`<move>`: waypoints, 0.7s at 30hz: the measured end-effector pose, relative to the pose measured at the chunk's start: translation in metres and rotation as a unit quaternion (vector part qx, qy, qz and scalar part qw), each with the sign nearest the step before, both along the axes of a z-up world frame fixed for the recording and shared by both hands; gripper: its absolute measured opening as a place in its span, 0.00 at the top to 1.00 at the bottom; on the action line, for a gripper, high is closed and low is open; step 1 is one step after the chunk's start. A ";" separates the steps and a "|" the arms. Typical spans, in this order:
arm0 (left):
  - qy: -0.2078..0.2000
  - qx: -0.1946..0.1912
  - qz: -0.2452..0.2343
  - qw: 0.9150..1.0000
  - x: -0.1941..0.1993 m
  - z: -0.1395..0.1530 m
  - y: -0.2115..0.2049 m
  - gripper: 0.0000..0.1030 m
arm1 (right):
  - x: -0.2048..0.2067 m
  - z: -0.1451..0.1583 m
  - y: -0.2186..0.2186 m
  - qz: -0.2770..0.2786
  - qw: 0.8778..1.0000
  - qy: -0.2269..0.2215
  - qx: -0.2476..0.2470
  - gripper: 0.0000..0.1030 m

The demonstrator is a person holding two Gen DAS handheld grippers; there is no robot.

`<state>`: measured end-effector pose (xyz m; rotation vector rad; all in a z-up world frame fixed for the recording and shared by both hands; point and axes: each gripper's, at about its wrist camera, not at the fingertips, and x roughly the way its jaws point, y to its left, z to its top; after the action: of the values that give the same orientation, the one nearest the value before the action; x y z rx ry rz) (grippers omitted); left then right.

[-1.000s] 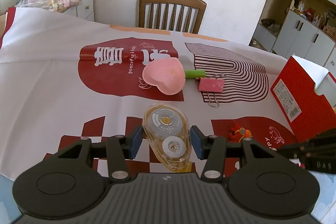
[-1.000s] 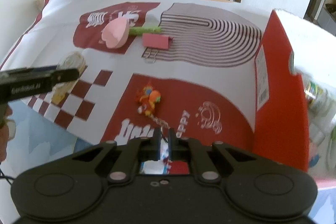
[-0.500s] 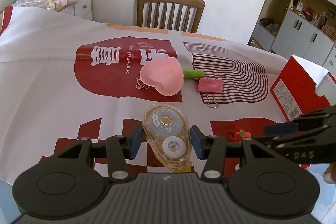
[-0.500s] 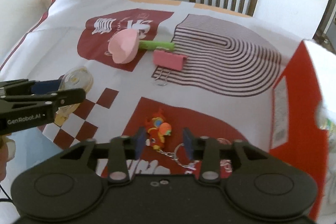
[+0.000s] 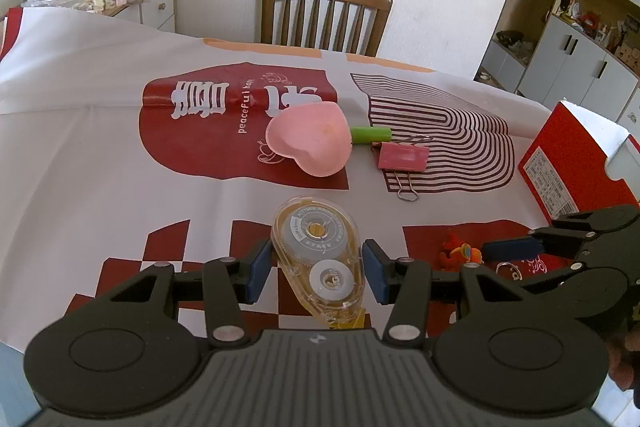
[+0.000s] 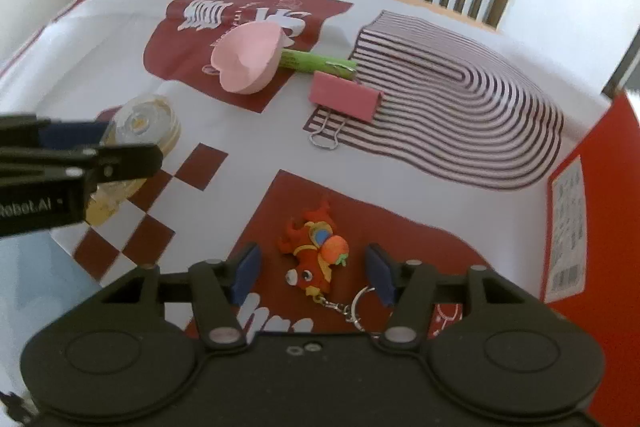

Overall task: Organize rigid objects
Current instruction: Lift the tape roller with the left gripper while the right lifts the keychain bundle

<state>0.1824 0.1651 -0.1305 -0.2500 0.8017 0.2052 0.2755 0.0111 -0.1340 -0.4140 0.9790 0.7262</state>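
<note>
A clear and yellow correction tape roller [image 5: 320,255] lies on the red-and-white tablecloth [image 5: 100,147]. My left gripper [image 5: 318,267] is shut on it, and both blue pads [image 5: 260,267] touch its sides. An orange and red fish keychain toy [image 6: 316,259] lies between the fingers of my right gripper [image 6: 312,267]. Its jaws are opening, and its pads stand clear of the toy on both sides. The toy's chain and ring [image 6: 356,303] run toward the right finger. In the left wrist view the right gripper's fingers [image 5: 516,247] reach in from the right beside the toy [image 5: 458,253].
Farther back lie a pink heart-shaped dish [image 5: 308,143], a green tube [image 5: 370,135] and a pink binder clip [image 5: 404,157]. A red box [image 5: 568,175] stands at the table's right edge. A wooden chair [image 5: 324,15] stands behind the table.
My right gripper went from shut to open and came down over the keychain toy, which now lies between its fingers. The left gripper and the tape roller have not moved.
</note>
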 end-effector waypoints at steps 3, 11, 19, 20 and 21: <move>0.000 0.003 -0.001 1.000 -0.001 0.001 -0.002 0.52 | 0.003 0.000 -0.004 -0.014 1.000 -0.003 0.005 0.61; 0.002 0.012 -0.012 1.000 -0.007 0.008 -0.015 0.52 | 0.002 0.017 -0.023 -0.038 0.999 -0.001 0.038 0.66; -0.007 0.018 -0.030 0.999 -0.011 0.036 -0.035 0.52 | -0.005 0.065 -0.059 -0.055 0.995 -0.004 0.088 0.66; -0.008 0.017 -0.033 0.999 -0.010 0.040 -0.039 0.52 | -0.005 0.070 -0.064 -0.057 0.994 -0.004 0.092 0.66; -0.010 0.017 -0.036 0.999 -0.010 0.044 -0.043 0.52 | -0.004 0.076 -0.069 -0.059 0.994 -0.005 0.096 0.66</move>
<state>0.1722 0.1218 -0.0860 -0.1899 0.7862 0.1480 0.2714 -0.0576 -0.0578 -0.1906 0.9066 0.7016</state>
